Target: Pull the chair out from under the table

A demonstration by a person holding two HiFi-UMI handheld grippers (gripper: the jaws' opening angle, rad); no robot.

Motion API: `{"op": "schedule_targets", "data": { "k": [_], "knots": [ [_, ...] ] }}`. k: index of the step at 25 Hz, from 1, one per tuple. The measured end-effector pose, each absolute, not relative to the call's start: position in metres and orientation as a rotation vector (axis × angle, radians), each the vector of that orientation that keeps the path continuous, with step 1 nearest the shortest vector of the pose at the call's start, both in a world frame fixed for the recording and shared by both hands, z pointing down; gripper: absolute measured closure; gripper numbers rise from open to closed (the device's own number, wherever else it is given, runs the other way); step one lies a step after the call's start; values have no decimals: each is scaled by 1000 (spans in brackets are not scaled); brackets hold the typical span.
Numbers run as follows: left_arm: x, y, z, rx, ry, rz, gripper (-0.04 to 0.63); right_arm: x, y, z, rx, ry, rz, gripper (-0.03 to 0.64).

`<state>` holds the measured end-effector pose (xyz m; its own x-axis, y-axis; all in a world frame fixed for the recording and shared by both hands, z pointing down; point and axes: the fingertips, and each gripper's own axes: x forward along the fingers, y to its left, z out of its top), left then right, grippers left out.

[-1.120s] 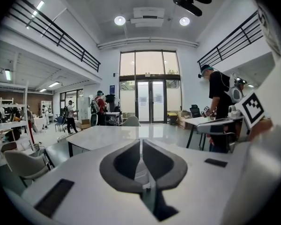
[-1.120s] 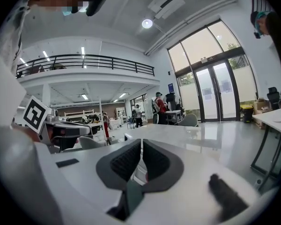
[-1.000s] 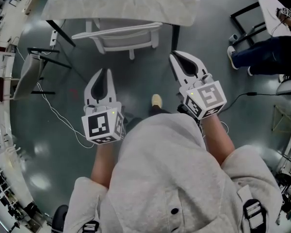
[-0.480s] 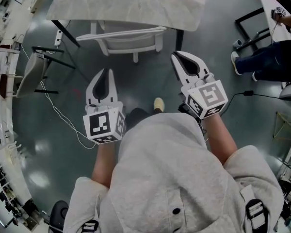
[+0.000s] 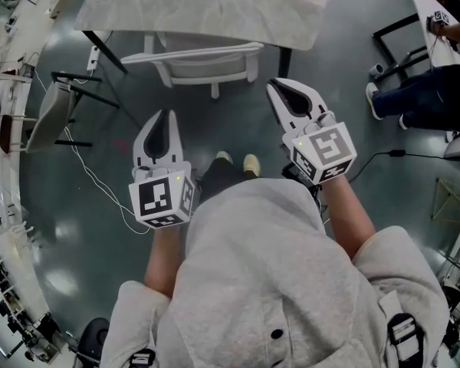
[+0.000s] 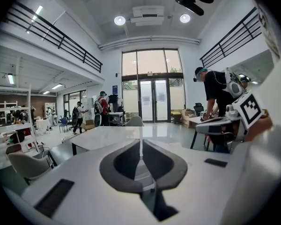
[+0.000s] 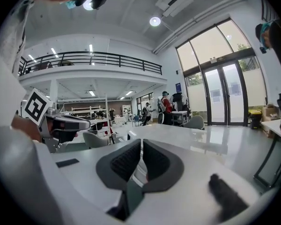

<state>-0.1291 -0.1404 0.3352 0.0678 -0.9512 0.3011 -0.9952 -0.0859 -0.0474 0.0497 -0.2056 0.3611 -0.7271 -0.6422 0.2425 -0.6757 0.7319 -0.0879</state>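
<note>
A white chair (image 5: 195, 60) stands tucked under the white-topped table (image 5: 199, 6) at the top of the head view, its back rail toward me. My left gripper (image 5: 169, 113) hovers over the floor short of the chair, shut with nothing in it. My right gripper (image 5: 274, 89) is level with the chair's right side, near the table's dark leg (image 5: 284, 61), also shut and holding nothing. Neither touches the chair. In the left gripper view the shut jaws (image 6: 141, 142) point over the tabletop (image 6: 107, 137). The right gripper view shows its jaws (image 7: 141, 142) closed the same way.
A grey chair (image 5: 46, 121) and black frame stand at the left, with a white cable (image 5: 92, 182) trailing over the floor. A seated person's legs (image 5: 414, 90) and a black-framed table are at the right. My shoes (image 5: 238, 161) are between the grippers.
A second shoe has come into view between the grippers. Both grippers stay shut and keep almost the same places.
</note>
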Motion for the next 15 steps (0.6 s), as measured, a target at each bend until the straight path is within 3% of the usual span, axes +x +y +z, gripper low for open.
{"op": "schedule_targets", "data": {
  "k": [15],
  "knots": [
    [-161, -203, 368, 2184, -1897, 438, 566, 16, -252, 389, 1030, -2662, 250, 586]
  ]
}}
